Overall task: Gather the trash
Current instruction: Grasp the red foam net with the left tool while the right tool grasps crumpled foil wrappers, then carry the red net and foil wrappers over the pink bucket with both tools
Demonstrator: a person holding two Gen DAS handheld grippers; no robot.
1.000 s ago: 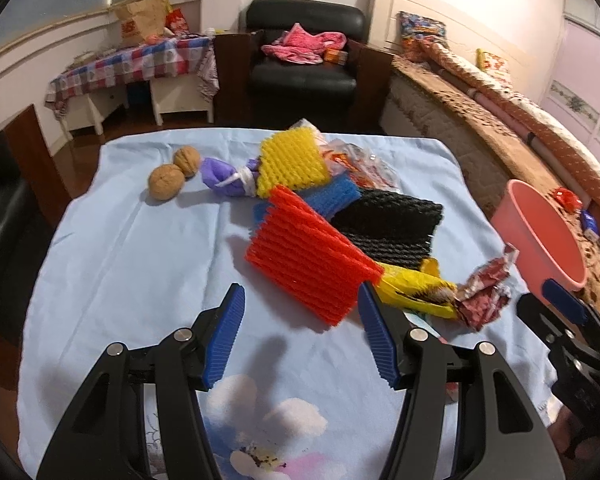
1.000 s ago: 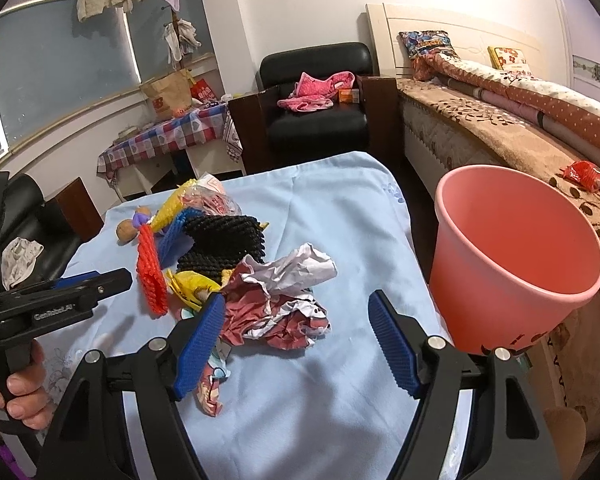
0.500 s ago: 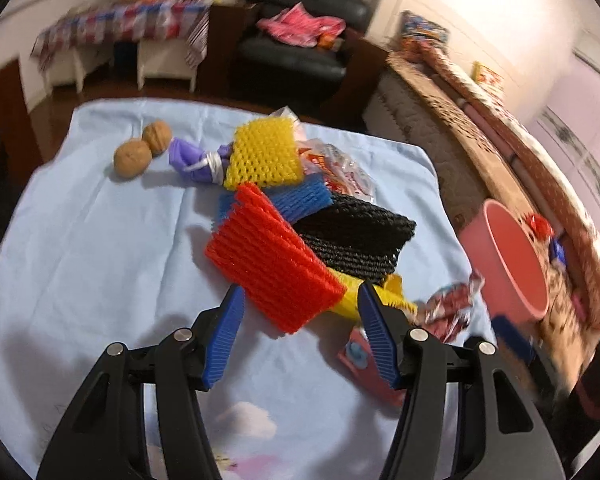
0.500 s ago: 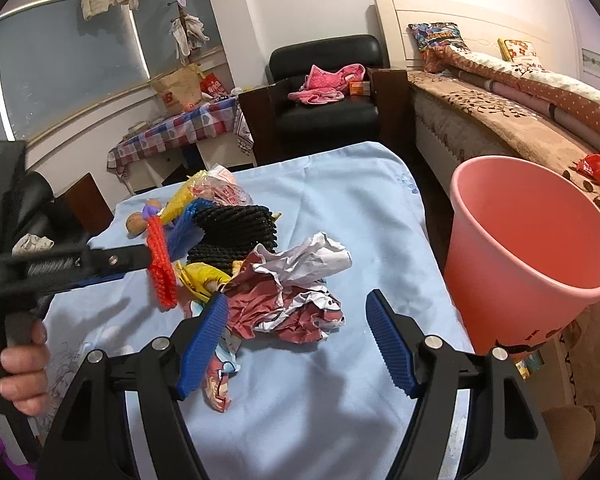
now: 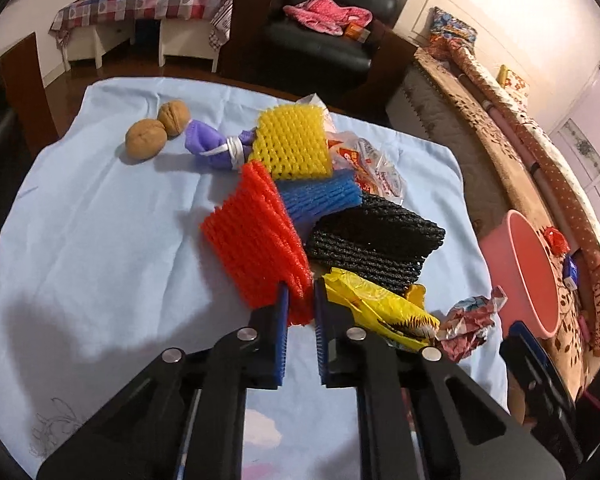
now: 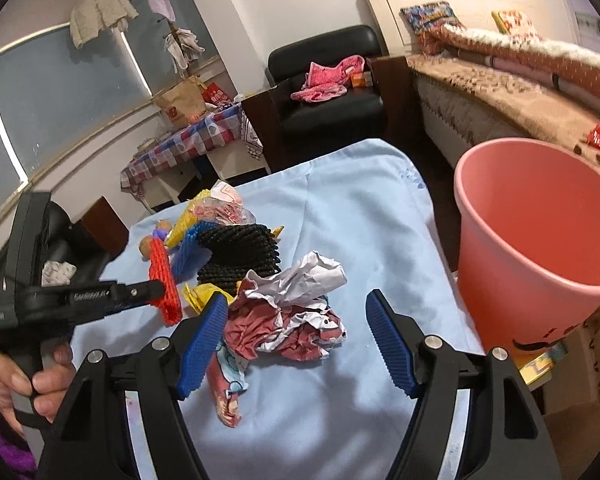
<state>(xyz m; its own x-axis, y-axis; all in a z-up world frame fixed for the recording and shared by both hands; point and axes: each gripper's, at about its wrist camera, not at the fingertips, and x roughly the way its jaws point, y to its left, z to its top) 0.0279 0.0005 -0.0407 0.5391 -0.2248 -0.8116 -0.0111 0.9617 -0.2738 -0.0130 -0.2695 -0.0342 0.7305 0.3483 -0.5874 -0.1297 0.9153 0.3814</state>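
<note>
Trash: four foam nets, one red [image 5: 256, 240], now pinched by left claw [image 5: 300, 304], previously apart; right claw [image 6: 296, 332] agape around wrapper [image 6: 296, 320].

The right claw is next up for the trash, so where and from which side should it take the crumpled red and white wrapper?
Grip the crumpled red and white wrapper across its bulging middle, coming in from the near edge of the table. It lies loose on the light blue cloth, puffed up between the open right claw blue pads, so closing sideways should pinch the folds.
</note>
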